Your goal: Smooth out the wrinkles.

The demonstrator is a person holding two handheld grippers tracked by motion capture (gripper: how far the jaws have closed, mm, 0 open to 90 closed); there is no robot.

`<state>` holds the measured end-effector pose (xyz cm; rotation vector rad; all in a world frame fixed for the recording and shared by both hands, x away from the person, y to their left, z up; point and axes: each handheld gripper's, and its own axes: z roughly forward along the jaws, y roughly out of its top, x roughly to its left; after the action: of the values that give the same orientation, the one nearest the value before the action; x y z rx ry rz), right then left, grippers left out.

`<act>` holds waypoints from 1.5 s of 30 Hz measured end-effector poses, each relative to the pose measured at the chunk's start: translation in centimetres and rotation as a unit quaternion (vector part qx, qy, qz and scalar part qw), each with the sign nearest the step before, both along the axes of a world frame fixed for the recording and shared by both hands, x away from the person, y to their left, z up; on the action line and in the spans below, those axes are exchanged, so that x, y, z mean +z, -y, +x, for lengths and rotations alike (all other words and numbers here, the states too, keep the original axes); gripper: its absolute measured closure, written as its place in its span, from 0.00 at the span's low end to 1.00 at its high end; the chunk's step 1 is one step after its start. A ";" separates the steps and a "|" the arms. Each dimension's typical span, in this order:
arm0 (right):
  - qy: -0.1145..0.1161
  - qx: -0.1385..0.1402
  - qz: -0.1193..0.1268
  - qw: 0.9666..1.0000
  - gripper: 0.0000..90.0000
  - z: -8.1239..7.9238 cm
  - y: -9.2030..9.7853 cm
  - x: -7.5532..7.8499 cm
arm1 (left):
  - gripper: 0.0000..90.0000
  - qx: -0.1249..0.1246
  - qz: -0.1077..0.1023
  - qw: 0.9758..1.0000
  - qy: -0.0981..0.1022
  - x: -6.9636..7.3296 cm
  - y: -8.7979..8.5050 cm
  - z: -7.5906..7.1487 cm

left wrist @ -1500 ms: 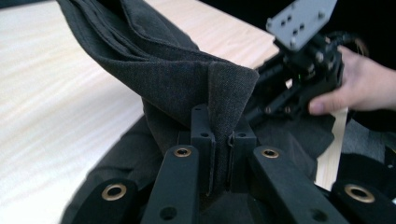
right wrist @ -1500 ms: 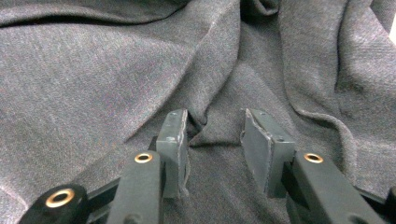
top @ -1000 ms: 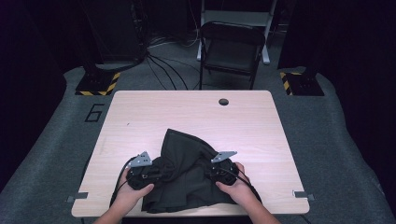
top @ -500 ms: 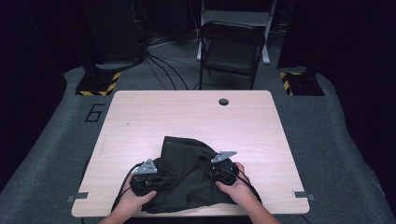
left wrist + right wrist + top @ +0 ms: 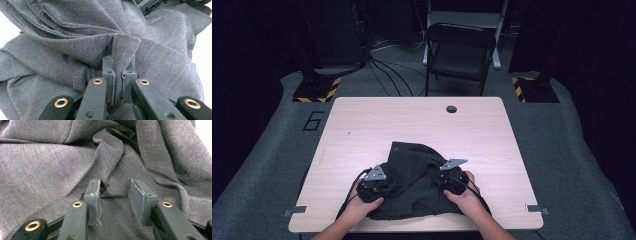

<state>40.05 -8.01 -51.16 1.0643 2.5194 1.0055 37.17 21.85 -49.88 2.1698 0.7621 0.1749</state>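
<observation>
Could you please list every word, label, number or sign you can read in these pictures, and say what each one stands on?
"6" – a large dark numeral on the grey floor mat, left of the table.
Yellow and black hazard stripes, with no text, on the two stand bases on the floor beyond the table.
No readable label or brand shows on the dark cloth, in the high view or either gripper view.

Bare desk [image 5: 412,125] beyond and on both sides of the crumpled dark cloth [image 5: 412,175], open for passing. Only a small hole [image 5: 451,109] near the far edge. Folding chair [image 5: 460,52] standing beyond the desk.
</observation>
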 end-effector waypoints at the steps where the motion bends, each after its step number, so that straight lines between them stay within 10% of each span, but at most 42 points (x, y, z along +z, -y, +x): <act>1: 0.003 -0.002 0.001 1.000 0.66 0.3 0.1 0.0 | 0.94 0.004 0.002 1.000 0.004 0.0 0.1 0.4; 14: -0.039 -0.002 0.012 0.999 0.51 2.5 0.6 1.5 | 0.94 0.013 -0.025 1.000 0.003 -0.8 0.2 1.7; 31: -0.006 0.019 0.037 0.999 0.43 3.1 -0.4 7.1 | 0.93 0.014 -0.030 0.999 0.008 -1.0 0.3 1.5; 45: 0.022 0.006 0.030 0.999 0.27 5.8 -2.3 7.8 | 0.93 0.013 -0.031 0.999 0.006 -1.0 0.3 1.6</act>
<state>45.81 -5.74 -43.34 1.0316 2.4785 1.1012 38.81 21.54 -50.86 2.0998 0.7779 0.1756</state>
